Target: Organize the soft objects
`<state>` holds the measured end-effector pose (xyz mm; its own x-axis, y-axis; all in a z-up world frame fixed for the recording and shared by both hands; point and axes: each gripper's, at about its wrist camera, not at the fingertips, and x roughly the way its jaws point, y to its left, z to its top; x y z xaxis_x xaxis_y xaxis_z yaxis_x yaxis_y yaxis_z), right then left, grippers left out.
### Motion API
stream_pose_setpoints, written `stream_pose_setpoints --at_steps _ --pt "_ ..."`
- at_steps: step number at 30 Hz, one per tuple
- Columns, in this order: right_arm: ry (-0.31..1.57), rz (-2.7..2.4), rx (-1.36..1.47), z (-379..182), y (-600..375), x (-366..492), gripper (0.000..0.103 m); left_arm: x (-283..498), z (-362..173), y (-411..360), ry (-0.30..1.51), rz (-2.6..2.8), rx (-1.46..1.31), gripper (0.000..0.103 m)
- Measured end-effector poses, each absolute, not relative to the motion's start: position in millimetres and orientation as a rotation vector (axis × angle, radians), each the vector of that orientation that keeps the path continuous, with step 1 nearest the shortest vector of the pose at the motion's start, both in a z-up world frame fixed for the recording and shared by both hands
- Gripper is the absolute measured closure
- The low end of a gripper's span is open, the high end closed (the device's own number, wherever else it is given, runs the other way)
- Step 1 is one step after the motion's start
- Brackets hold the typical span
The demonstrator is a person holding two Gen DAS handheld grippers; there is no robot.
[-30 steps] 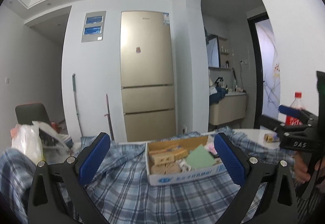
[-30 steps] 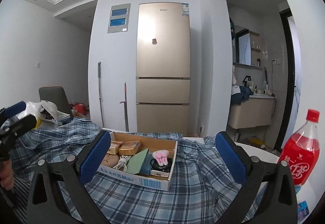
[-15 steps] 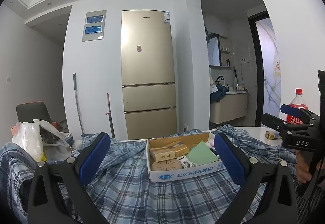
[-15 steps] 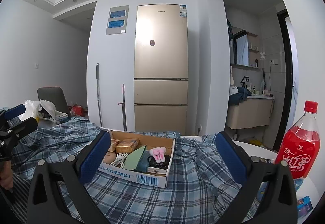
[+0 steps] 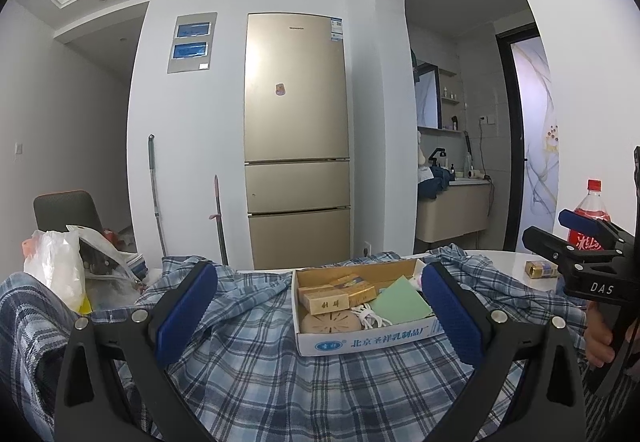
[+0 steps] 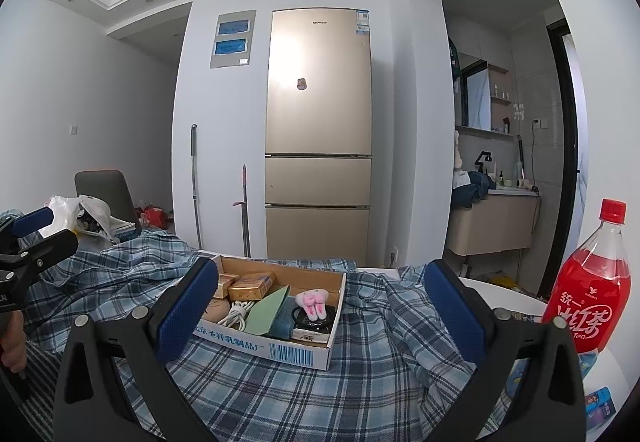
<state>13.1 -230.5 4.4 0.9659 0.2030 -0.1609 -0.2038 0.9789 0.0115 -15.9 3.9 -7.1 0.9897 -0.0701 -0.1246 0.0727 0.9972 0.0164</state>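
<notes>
We hold both grippers, left (image 5: pixel 318 312) and right (image 6: pixel 320 312), spread wide and empty. Just ahead, beneath them, lies the shirt (image 5: pixel 260 362): blue plaid, rumpled, draped over the table (image 5: pixel 500 256), a box (image 6: pixel 280 346) sitting on it.

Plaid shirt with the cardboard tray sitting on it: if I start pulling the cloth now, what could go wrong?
The open cardboard tray of small items rests on the blue plaid shirt, so tugging the cloth would likely drag or tip it and spill the pink plush toy and white cable. The red tea bottle stands upright beside the shirt's edge and could topple. Both the left gripper and right gripper are open, holding nothing.
</notes>
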Motion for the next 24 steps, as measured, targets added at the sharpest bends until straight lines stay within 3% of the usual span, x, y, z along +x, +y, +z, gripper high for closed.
stream_pose_setpoints --at_steps 24 --pt "0.175 0.206 -0.006 2.4 -228.4 13.7 0.000 -14.5 -11.1 0.9 0.127 -0.066 0.017 0.000"
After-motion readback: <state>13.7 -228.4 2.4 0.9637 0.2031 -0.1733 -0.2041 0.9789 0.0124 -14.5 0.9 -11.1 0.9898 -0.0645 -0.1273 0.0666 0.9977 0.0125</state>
